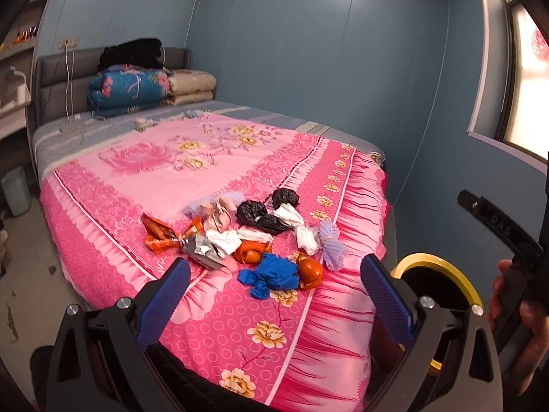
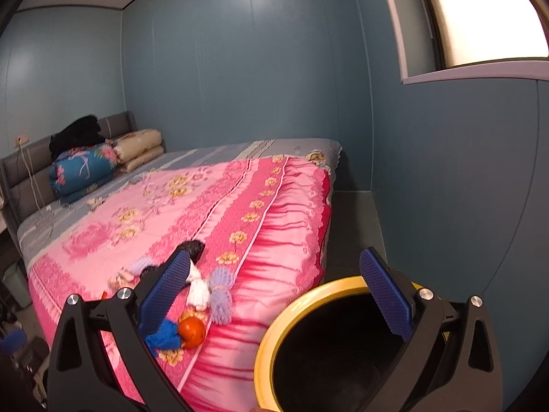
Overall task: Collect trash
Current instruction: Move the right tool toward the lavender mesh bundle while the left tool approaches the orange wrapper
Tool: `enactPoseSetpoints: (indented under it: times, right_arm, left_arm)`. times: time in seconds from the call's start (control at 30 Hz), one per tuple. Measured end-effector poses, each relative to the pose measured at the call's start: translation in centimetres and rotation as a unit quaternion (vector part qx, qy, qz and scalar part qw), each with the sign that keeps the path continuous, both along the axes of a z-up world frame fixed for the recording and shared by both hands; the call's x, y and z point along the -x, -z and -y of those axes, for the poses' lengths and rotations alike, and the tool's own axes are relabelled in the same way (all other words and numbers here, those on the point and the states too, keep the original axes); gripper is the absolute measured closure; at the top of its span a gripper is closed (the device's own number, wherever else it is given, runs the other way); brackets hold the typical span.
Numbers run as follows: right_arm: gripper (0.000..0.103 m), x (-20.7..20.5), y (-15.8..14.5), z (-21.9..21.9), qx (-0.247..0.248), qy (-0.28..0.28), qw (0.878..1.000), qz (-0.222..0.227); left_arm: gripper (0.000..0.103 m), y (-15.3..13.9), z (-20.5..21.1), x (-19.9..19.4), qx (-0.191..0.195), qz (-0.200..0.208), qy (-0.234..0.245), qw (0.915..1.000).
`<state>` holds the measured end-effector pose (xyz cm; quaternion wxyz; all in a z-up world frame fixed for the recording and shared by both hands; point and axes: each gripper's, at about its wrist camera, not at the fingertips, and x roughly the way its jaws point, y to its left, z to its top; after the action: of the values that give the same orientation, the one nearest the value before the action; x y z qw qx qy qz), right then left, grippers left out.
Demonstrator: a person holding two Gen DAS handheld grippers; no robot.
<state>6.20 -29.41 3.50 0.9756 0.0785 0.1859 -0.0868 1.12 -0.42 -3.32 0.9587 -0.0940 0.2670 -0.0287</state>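
A heap of trash lies near the foot corner of the pink bedspread [image 1: 164, 178]: a blue wad [image 1: 272, 273], orange peel [image 1: 310, 271], a purple foam net [image 1: 332, 245], black bags [image 1: 255, 214], white tissues [image 1: 224, 242], an orange wrapper [image 1: 159, 235]. A black bin with a yellow rim [image 2: 274, 336] stands beside the bed, also in the left wrist view [image 1: 459, 281]. My left gripper [image 1: 274, 292] is open and empty just before the heap. My right gripper [image 2: 274, 288] is open and empty, over the bed edge and the bin. The peel [image 2: 192, 331] and net [image 2: 219, 295] show there too.
Folded quilts [image 1: 127, 89] and black clothes [image 1: 132, 53] are stacked at the headboard. A cable [image 1: 73, 127] lies on the grey sheet. A pale green basket [image 1: 15, 190] stands on the floor at the left. A blue wall and a window [image 2: 480, 17] are on the right.
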Motion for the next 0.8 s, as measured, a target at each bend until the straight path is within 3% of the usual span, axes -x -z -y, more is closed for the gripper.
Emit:
enactPoseSetpoints:
  times: [0.17,0.33,0.47,0.57,0.8]
  right_arm:
    - [0.008,-2.2,-1.6,0.7,-0.029,-0.021,0.999,0.034]
    - [0.008,-7.5,-2.5,-1.6,-0.022,-0.085,0.996,0.000]
    - [0.008,-12.7,-1.0,-4.3,-0.014,-0.134,0.987,-0.091]
    - [0.008,-16.0,0.6,-5.9,-0.033,-0.157,0.975,-0.154]
    - [0.008,-21.4,5.0,-8.3,-0.034,-0.167,0.949,-0.265]
  left_arm:
    - [0.007,0.5,-0.2,-0.2,0.011,-0.023,-0.004,0.9997]
    - [0.007,0.1,-0.1,-0.4,0.007,-0.025,0.013,0.9996]
    - [0.007,0.3,-1.1,-2.0,0.025,-0.048,0.016,0.9984]
    - [0.007,0.2,-3.8,-3.3,0.067,-0.051,0.023,0.9962]
    - [0.007,-0.5,-9.2,-6.5,0.019,-0.060,-0.016,0.9979]
